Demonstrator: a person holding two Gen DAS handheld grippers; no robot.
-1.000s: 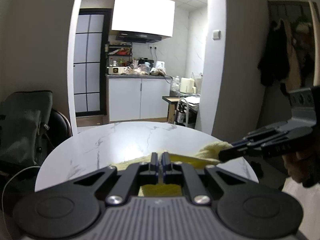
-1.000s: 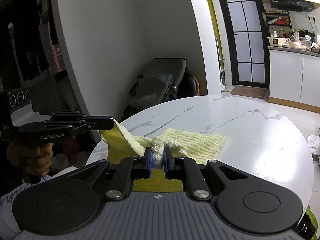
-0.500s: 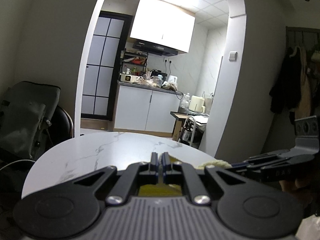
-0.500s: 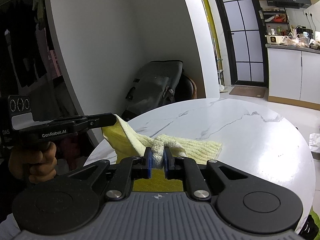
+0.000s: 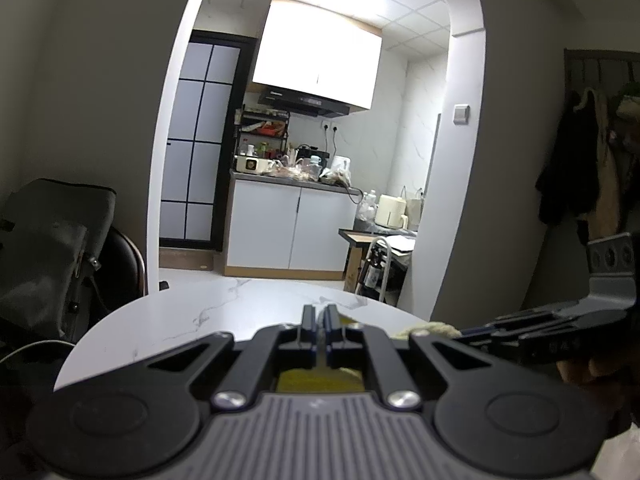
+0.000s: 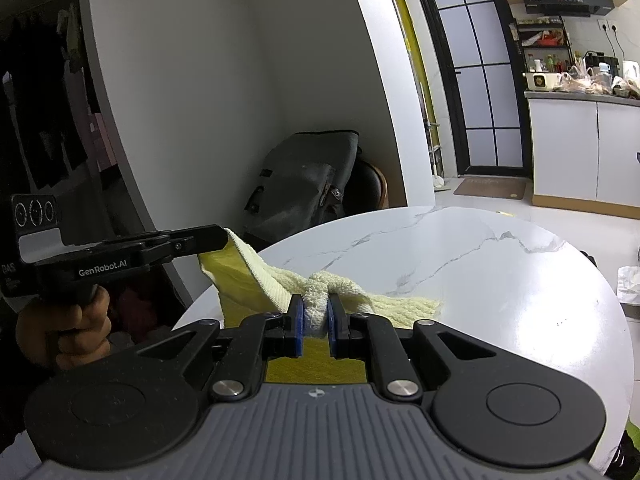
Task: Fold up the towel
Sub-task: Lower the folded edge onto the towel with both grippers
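Observation:
A pale yellow towel hangs between my two grippers over the near edge of a round white marble table. Its far end rests on the tabletop. My right gripper is shut on a bunched corner of it. My left gripper, held by a hand at the left, is shut on another corner, a bit higher. In the left wrist view the left gripper pinches a thin towel edge, the towel shows below it, and the right gripper reaches in from the right.
A grey backpack sits on a dark chair behind the table's far left side. Beyond the table an archway opens onto a kitchen with white cabinets. Coats hang on the right wall. A crumpled white item lies past the table's right edge.
Both grippers have drawn back toward me with the towel, so less of it lies on the table. The left wrist view now looks higher, showing less tabletop.

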